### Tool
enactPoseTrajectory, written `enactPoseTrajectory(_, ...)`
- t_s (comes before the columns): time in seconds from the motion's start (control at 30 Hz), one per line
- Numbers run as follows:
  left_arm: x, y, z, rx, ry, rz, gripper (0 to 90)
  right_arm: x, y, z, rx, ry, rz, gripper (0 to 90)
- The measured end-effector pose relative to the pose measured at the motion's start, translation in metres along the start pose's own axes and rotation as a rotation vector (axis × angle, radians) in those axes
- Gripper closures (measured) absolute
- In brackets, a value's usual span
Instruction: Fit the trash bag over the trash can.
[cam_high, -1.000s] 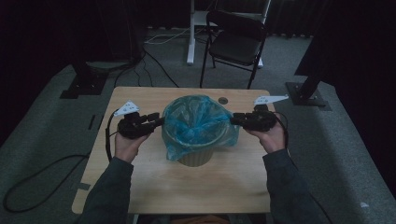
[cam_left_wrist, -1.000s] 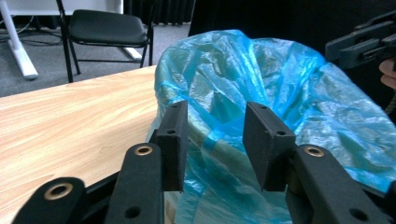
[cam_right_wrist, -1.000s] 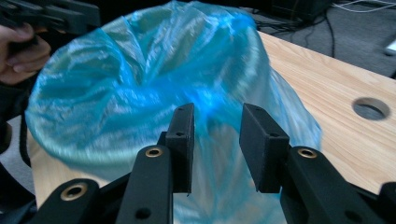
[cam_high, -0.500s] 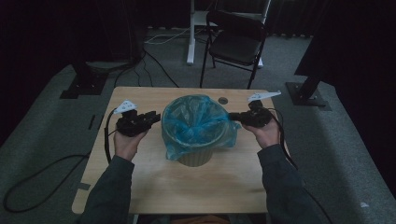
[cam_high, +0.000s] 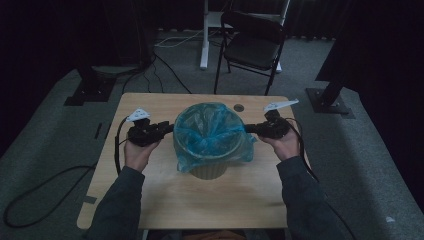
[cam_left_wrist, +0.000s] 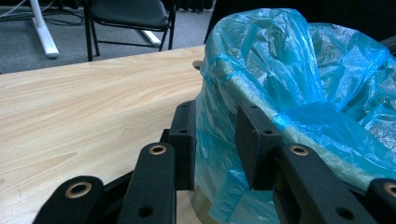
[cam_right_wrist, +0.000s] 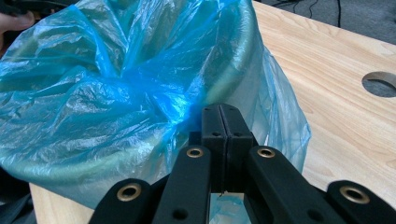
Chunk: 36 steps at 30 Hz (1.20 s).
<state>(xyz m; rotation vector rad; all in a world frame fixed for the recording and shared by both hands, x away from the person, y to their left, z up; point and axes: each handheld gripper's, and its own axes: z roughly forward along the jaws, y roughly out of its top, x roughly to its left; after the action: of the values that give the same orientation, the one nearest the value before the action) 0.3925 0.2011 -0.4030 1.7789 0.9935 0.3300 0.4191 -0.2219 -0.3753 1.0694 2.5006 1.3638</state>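
A round bin (cam_high: 210, 172) stands mid-table, lined with a blue plastic bag (cam_high: 210, 132) that folds over its rim. My left gripper (cam_high: 170, 129) points at the bin's left side. In the left gripper view its jaws (cam_left_wrist: 215, 135) have just been closing and stand apart, with loose bag film (cam_left_wrist: 219, 177) between them at the rim. My right gripper (cam_high: 248, 129) meets the bin's right side. In the right gripper view its pads (cam_right_wrist: 219, 116) are pressed together on a pinch of the bag (cam_right_wrist: 140, 79) at the rim.
The wooden table (cam_high: 200, 200) has a round hole (cam_high: 239, 107) behind the bin. A black chair (cam_high: 255, 45) and a white post (cam_high: 204, 35) stand beyond the far edge. Cables (cam_high: 45, 185) lie on the floor at the left, and a stand base (cam_high: 330, 100) at the right.
Both hands stay at the bin's sides. The right hand has edged slightly in toward the bin.
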Motion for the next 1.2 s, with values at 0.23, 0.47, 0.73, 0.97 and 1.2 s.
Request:
enactPoseTrajectory(0.23,-0.007,-0.002,-0.001,0.011,-0.032,0.027,68.7,0.004,-0.01,-0.01,0.0,0.017,-0.009,88.1)
enactPoseTrajectory(0.47,-0.015,-0.001,-0.004,0.015,-0.062,0.072,68.7,0.008,-0.018,-0.021,-0.01,0.023,-0.021,87.5)
enactPoseTrajectory(0.73,-0.016,0.009,-0.007,-0.011,-0.063,0.089,66.0,0.011,-0.024,-0.028,-0.012,0.0,-0.034,81.4)
enactPoseTrajectory(0.97,-0.025,0.026,-0.009,-0.029,-0.075,0.129,63.3,0.005,-0.033,-0.033,-0.035,-0.026,-0.015,75.0)
enactPoseTrajectory(1.2,-0.033,0.038,-0.006,-0.033,-0.089,0.155,62.0,0.003,-0.042,-0.034,-0.046,-0.024,-0.005,70.8)
